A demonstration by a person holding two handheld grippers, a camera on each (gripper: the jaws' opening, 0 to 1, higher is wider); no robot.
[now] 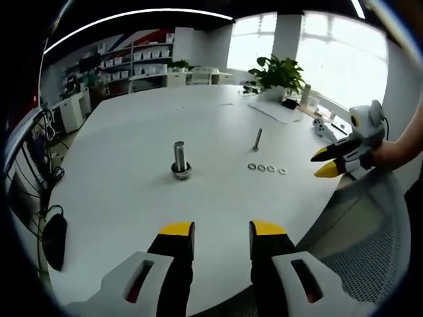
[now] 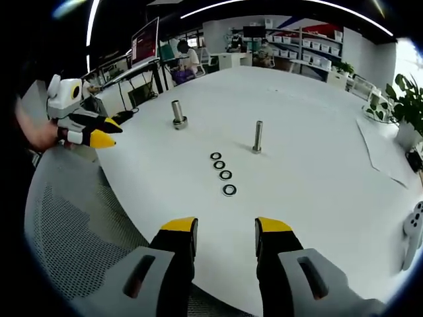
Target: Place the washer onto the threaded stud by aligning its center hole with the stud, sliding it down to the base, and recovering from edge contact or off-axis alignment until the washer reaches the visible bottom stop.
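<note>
Left gripper view: left gripper point(image 1: 222, 230) hovering with jaws wide apart, empty, above white table point(image 1: 132, 198), threaded stud point(image 1: 180, 158) standing upright, four washers point(image 1: 266, 168) lying in a row beside slimmer bolt point(image 1: 257, 139), right gripper point(image 1: 327, 163) entering at right, jaws parted; right gripper view: right gripper point(image 2: 226, 230) gaping wide, empty, washers point(image 2: 223, 169) lying near bolt point(image 2: 258, 137), stud point(image 2: 178, 113) standing well apart, left gripper point(image 2: 112, 132) showing at left.

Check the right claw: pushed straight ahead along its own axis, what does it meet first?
Probably the row of washers, nearest one first; the thin stud stands just behind. The right claw is open and empty, and its height above the white table is unclear.
</note>
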